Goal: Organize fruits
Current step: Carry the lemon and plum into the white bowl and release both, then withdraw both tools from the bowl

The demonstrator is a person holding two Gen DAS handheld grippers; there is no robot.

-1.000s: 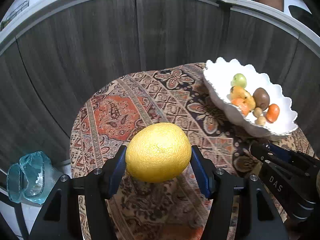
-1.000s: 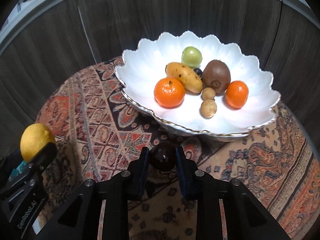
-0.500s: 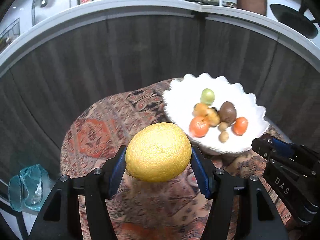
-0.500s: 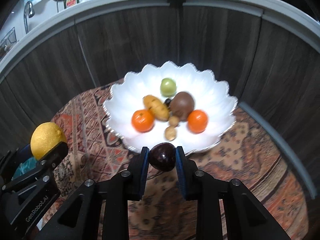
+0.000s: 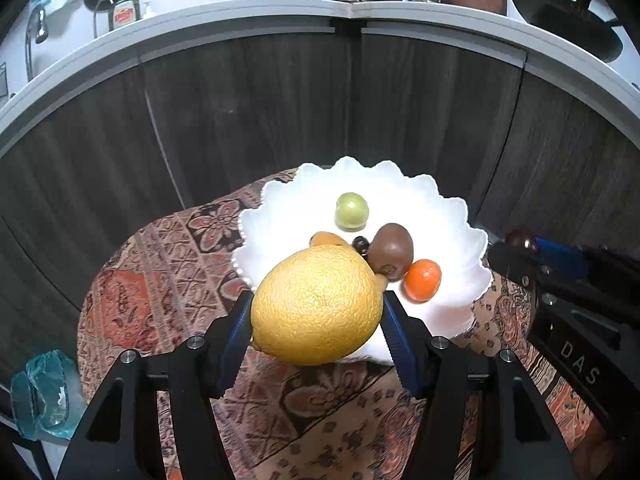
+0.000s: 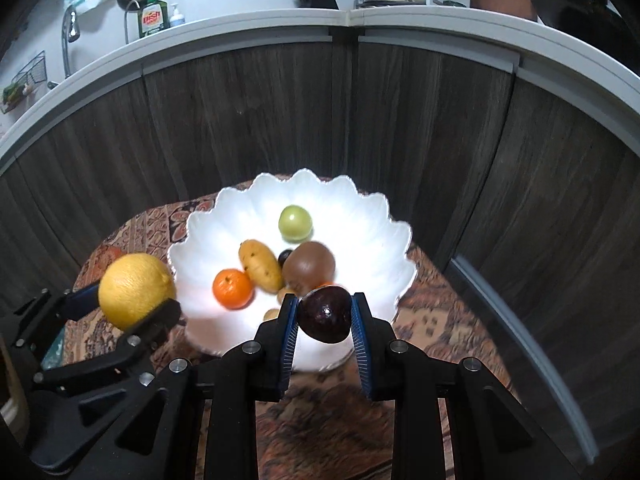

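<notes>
Both tools have advanced toward the bowl (image 6: 384, 216) at the counter's far edge. Left tool (image 5: 316, 320) clamps the lemon (image 5: 316, 304); right tool (image 6: 324, 316) clamps a dark fruit (image 6: 325, 314), possibly a plum.

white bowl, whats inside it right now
In the white bowl: a green fruit, yellow fruit, brown kiwi and orange. The dark plum covers more behind it.
</notes>
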